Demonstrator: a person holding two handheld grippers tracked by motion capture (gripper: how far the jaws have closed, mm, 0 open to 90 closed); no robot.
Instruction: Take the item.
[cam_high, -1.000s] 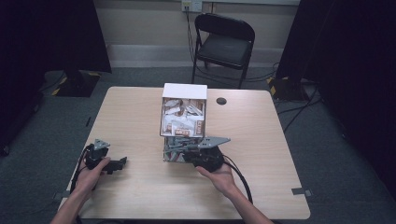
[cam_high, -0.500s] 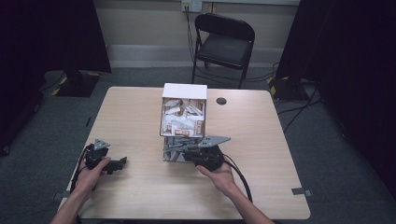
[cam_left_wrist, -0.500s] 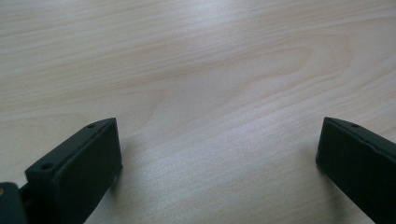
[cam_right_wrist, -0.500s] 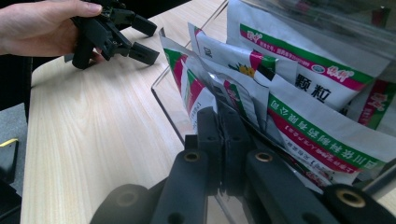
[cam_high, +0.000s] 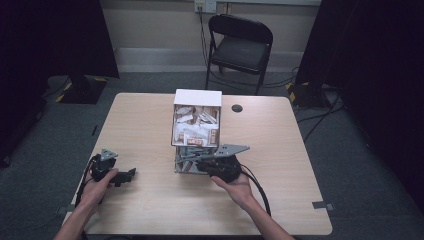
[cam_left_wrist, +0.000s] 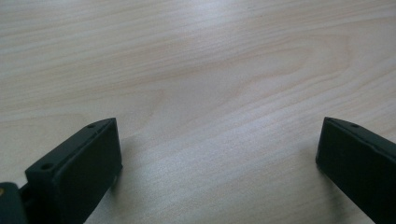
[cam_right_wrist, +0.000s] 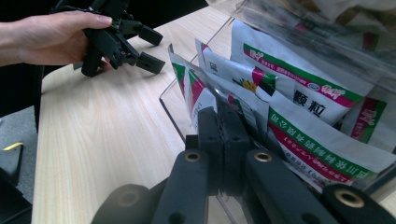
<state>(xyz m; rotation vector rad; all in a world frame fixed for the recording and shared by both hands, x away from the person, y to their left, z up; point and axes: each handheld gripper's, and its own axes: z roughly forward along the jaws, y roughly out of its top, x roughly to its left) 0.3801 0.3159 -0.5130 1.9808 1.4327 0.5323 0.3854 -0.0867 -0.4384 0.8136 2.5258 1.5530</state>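
A white box (cam_high: 197, 98) stuffed with sachets stands at the table's middle, with a clear tray (cam_high: 180, 168) at its foot. In the right gripper view the tray (cam_right_wrist: 173, 108) holds white sachets (cam_right_wrist: 303, 95) printed in green and red. My right gripper (cam_right_wrist: 222, 115) is shut, its jaws pinched on the edge of the front sachet (cam_right_wrist: 188, 84). From above, the right gripper (cam_high: 194, 164) points left into the tray. My left gripper (cam_high: 131, 173) rests on the table's left front, held by a hand. Its jaws (cam_left_wrist: 219, 154) stand wide open over bare wood; the left gripper (cam_right_wrist: 156, 49) holds nothing.
A small black round disc (cam_high: 237, 108) lies on the table (cam_high: 310, 165) behind the box to the right. A black folding chair (cam_high: 240, 46) stands beyond the far edge. Cables trail from both grippers toward the front edge.
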